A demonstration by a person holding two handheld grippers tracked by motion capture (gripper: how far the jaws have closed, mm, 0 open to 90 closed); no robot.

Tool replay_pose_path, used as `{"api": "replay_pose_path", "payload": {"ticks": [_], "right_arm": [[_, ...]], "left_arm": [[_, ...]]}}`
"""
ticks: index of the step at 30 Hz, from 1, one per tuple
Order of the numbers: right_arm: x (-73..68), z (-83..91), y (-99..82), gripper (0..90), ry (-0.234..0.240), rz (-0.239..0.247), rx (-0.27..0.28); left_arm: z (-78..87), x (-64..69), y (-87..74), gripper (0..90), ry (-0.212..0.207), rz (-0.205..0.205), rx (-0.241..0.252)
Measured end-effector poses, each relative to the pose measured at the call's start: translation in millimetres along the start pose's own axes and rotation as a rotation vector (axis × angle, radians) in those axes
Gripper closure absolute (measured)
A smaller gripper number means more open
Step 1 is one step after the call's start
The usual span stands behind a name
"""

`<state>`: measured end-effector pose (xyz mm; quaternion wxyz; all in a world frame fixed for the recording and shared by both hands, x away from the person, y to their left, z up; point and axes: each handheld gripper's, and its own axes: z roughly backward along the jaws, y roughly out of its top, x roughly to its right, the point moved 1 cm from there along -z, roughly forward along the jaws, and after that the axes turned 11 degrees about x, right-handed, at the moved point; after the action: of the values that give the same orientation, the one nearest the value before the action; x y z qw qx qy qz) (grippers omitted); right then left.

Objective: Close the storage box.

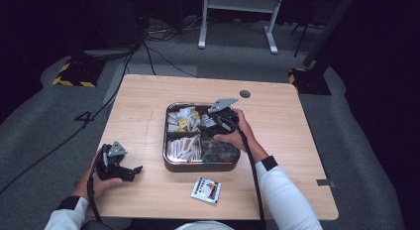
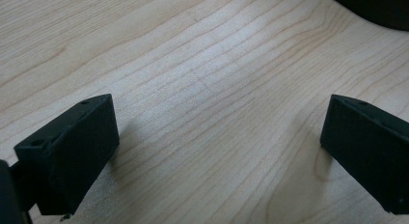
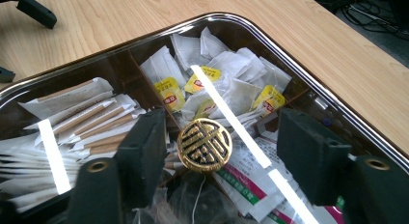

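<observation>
A dark tray-shaped box (image 1: 166, 141) with a chrome rim (image 3: 270, 38) stands mid-table under a clear lid. A round gold knob (image 3: 204, 145) sits at the lid's centre. My right gripper (image 3: 224, 137) is open just above the lid, one jaw on each side of the knob and neither touching it; from above it hovers over the box's right half (image 1: 218, 122). Yellow-tagged tea bags (image 3: 217, 84) and paper-wrapped sticks (image 3: 82, 118) lie in the compartments. My left gripper (image 1: 130, 171) rests open on bare wood (image 2: 217, 137), holding nothing.
A small white printed packet (image 1: 206, 190) lies on the table in front of the box, near the front edge. The left gripper's jaw tips (image 3: 36, 10) appear far off in the right gripper view. Cables and stands sit on the floor beyond the table.
</observation>
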<state>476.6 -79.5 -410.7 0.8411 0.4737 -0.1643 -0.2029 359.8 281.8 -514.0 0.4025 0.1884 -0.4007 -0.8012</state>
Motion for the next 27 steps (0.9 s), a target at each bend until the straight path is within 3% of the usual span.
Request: {"api": "replay_pose_path", "payload": {"ticks": [7, 10, 16, 27], "right_arm": [[-0.8, 11.5, -2.4, 27.3, -0.004, 0.025, -0.017], [-0.4, 18.4, -2.8, 28.0, 0.006, 0.027, -0.017], [1.9, 31.2, -6.6, 27.9, -0.021, 0.055, -0.032], [6.9, 52.2, -16.0, 27.5, -0.045, 0.049, -0.026]], "left_arm": [[0.0, 0.1, -0.1, 0.2, 0.001, 0.002, 0.0], [0.0, 0.1, 0.0, 0.2, 0.001, 0.002, 0.0], [0.0, 0.1, 0.0, 0.2, 0.001, 0.002, 0.0], [0.0, 0.1, 0.0, 0.2, 0.001, 0.002, 0.001]]}}
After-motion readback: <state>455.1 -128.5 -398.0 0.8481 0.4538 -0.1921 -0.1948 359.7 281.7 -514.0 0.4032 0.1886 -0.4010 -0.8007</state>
